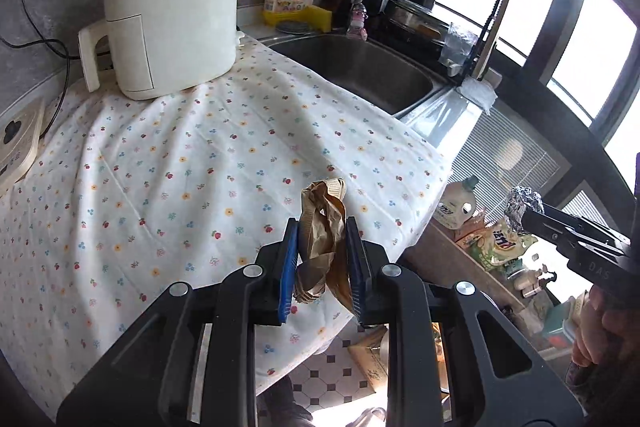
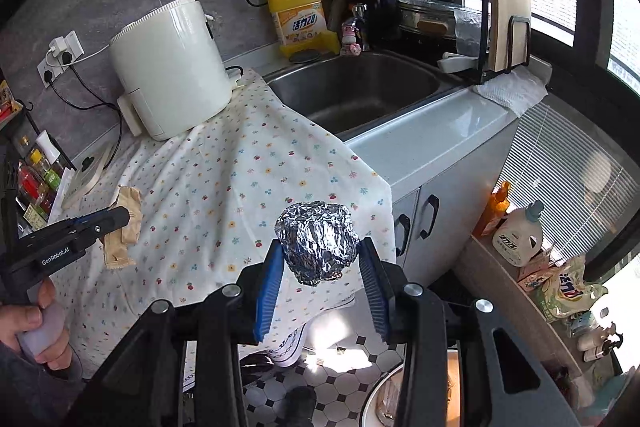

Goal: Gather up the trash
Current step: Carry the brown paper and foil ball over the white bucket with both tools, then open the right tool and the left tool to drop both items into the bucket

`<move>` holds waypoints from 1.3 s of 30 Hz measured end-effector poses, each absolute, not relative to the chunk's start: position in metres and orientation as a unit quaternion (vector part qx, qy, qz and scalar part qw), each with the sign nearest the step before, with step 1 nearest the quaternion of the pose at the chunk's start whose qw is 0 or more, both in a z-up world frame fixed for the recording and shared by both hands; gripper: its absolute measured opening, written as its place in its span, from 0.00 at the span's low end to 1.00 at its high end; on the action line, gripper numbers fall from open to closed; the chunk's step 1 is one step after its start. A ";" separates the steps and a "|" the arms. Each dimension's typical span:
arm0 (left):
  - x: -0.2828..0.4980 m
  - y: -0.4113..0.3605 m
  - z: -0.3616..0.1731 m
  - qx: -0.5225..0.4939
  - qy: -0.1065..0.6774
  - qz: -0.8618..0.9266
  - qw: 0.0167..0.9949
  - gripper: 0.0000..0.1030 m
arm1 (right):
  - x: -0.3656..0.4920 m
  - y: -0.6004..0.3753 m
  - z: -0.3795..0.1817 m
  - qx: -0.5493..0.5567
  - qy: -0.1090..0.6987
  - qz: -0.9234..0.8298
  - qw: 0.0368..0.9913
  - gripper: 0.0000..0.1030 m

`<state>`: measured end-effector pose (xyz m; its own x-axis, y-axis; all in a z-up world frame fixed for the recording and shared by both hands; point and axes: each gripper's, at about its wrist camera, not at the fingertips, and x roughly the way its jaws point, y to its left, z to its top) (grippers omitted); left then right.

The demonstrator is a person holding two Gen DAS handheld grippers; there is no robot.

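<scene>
Left gripper [image 1: 322,259]: blue pads clamping a crumpled brown paper wrapper [image 1: 323,239], holding it above the near edge of the table [image 1: 452,115].
Right gripper [image 2: 322,273]: pads pressing on a crumpled foil ball [image 2: 318,241] at both sides, holding it in the air past the table's front corner, over the tiled floor [image 2: 332,379].
Floral cloth [image 1: 180,163]: covering most of the table, hanging over the front edge.
White air fryer [image 1: 172,7]: sitting on the cloth's far-left part, w/ handle facing left.
Steel sink [image 2: 360,87]: lying right of the cloth.
Yellow detergent bottle [image 2: 298,13]: standing behind the sink, by the wall.
White bottle [image 2: 518,235]: standing on a low shelf at right.
</scene>
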<state>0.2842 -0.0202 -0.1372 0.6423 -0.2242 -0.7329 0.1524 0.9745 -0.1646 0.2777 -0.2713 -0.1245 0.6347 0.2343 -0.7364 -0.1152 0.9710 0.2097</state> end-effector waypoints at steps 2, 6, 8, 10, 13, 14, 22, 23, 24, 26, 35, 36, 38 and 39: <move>0.280 -0.040 -0.140 -0.036 0.413 -0.118 0.902 0.22 | 0.264 -0.292 -0.131 0.079 0.422 0.082 0.899 0.37; 0.269 -0.076 -0.147 -0.025 0.422 -0.141 0.895 0.22 | 0.238 -0.328 -0.146 0.092 0.436 0.055 0.894 0.37; 0.264 -0.093 -0.152 -0.020 0.426 -0.151 0.892 0.22 | 0.225 -0.344 -0.153 0.099 0.442 0.045 0.890 0.37; 0.258 -0.108 -0.158 -0.017 0.431 -0.160 0.888 0.22 | 0.213 -0.358 -0.160 0.105 0.448 0.036 0.887 0.37; 0.248 -0.128 -0.169 -0.015 0.441 -0.170 0.881 0.22 | 0.196 -0.375 -0.173 0.111 0.460 0.025 0.881 0.38; 0.245 -0.134 -0.173 -0.014 0.444 -0.173 0.879 0.22 | 0.192 -0.380 -0.177 0.113 0.465 0.023 0.878 0.38; 0.218 -0.184 -0.201 -0.003 0.471 -0.201 0.859 0.23 | 0.146 -0.416 -0.213 0.126 0.502 0.000 0.856 0.69; 0.215 -0.191 -0.204 0.000 0.475 -0.206 0.856 0.23 | 0.140 -0.422 -0.216 0.130 0.505 -0.004 0.853 0.70; 0.212 -0.197 -0.208 0.002 0.478 -0.210 0.853 0.23 | 0.135 -0.429 -0.219 0.135 0.507 -0.010 0.851 0.71; 0.206 -0.209 -0.214 0.007 0.484 -0.219 0.847 0.23 | 0.123 -0.442 -0.224 0.144 0.509 -0.022 0.848 0.71; 0.191 -0.258 -0.239 0.028 0.511 -0.261 0.819 0.24 | 0.072 -0.488 -0.224 0.182 0.500 -0.068 0.844 0.72; 0.189 -0.264 -0.241 0.030 0.514 -0.266 0.815 0.24 | 0.068 -0.491 -0.223 0.184 0.498 -0.072 0.844 0.72; 0.186 -0.275 -0.247 0.036 0.520 -0.275 0.808 0.24 | 0.059 -0.498 -0.221 0.189 0.495 -0.079 0.845 0.73; 0.184 -0.281 -0.249 0.038 0.523 -0.279 0.805 0.25 | 0.055 -0.501 -0.221 0.192 0.494 -0.082 0.844 0.73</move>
<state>0.1844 -0.2809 -0.2494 0.2982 -0.4091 -0.8624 0.4890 0.8414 -0.2301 0.0555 -0.5006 -0.2208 0.4991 0.0498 -0.8651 0.3284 0.9130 0.2421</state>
